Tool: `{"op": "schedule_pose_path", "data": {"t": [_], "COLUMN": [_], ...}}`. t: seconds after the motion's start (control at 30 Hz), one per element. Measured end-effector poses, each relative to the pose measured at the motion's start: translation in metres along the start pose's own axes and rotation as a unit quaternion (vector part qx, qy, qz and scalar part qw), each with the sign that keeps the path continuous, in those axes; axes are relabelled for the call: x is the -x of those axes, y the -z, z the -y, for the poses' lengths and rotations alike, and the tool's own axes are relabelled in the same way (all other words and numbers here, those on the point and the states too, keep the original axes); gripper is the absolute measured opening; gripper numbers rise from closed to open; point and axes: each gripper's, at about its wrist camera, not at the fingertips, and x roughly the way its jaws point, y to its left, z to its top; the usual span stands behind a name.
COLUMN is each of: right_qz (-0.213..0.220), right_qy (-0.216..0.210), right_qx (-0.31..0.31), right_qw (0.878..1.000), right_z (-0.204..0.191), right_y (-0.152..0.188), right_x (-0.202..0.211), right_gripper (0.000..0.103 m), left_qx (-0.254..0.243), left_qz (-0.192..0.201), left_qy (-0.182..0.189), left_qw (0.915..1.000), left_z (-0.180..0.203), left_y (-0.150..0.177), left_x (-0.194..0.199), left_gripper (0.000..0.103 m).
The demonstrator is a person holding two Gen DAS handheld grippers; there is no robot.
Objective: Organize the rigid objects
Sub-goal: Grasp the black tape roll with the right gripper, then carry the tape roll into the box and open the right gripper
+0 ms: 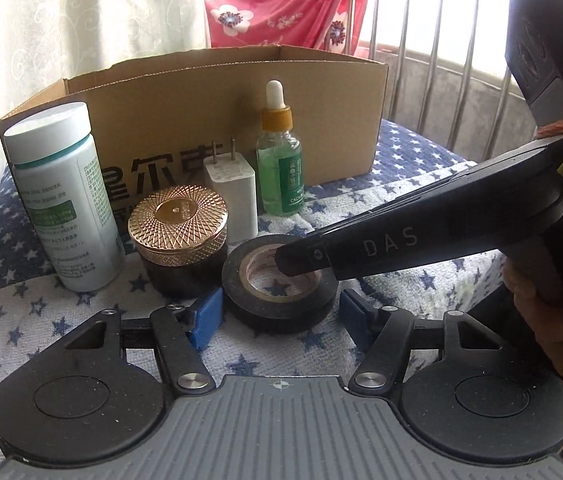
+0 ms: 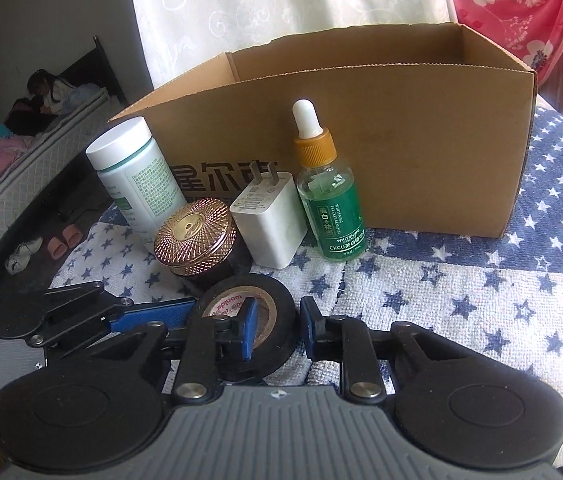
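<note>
A black tape roll [image 1: 281,312] lies flat on the star-print cloth, just in front of the jar. My left gripper [image 1: 279,312] straddles the whole roll, and its blue pads [image 1: 205,318] rest against the roll's two outer sides. My right gripper [image 2: 279,326] comes in from the right in the left wrist view. One of its fingers [image 2: 250,330] is down in the roll's hole and the other is outside the wall. Small gaps show on both sides of that wall. Behind the roll stand a gold-lidded jar [image 1: 177,224], a white charger [image 1: 233,192], a green dropper bottle [image 1: 281,160] and a white pill bottle [image 1: 61,196].
An open cardboard box [image 2: 421,152] stands behind the row of objects. Metal window bars [image 1: 441,40] and curtains are behind it. A hand [image 1: 561,320] holds the right gripper at the right edge. Left of the cloth the surface drops off to the floor [image 2: 41,240].
</note>
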Motion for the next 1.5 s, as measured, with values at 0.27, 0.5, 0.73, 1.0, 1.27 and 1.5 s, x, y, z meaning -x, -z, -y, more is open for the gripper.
{"op": "schedule_pose_path", "data": {"t": [0.27, 0.5, 0.73, 1.0, 1.27, 1.5], "right_qz": [0.020, 0.068, 0.125, -0.009, -0.184, -0.268], "right_qy": [0.016, 0.036, 0.033, -0.020, -0.031, -0.007], "right_qx": [0.009, 0.038, 0.097, 0.044, -0.027, -0.022], "right_qw": [1.000, 0.996, 0.987, 0.999, 0.982, 0.963], "right_z": [-0.012, -0.038, -0.056, -0.007, 0.052, 0.066], "right_y": [0.000, -0.015, -0.083, -0.194, -0.217, -0.217], "right_x": [0.019, 0.064, 0.091, 0.015, -0.108, -0.173], "right_gripper": [0.020, 0.020, 0.020, 0.020, 0.020, 0.019], "left_qx": [0.001, -0.016, -0.043, -0.018, 0.030, 0.049], "left_qz": [0.018, 0.072, 0.127, 0.012, -0.187, -0.247], "left_qy": [0.003, 0.004, -0.024, 0.005, 0.051, 0.042], "left_qw": [0.9998, 0.9972, 0.9906, 0.9998, 0.9806, 0.9669], "left_z": [0.004, 0.014, 0.002, -0.062, -0.121, -0.137], "left_y": [-0.001, -0.019, -0.082, -0.175, -0.204, -0.207], "left_x": [0.017, 0.055, 0.076, 0.017, -0.100, -0.147], "left_gripper": [0.061, 0.061, 0.061, 0.061, 0.054, 0.056]}}
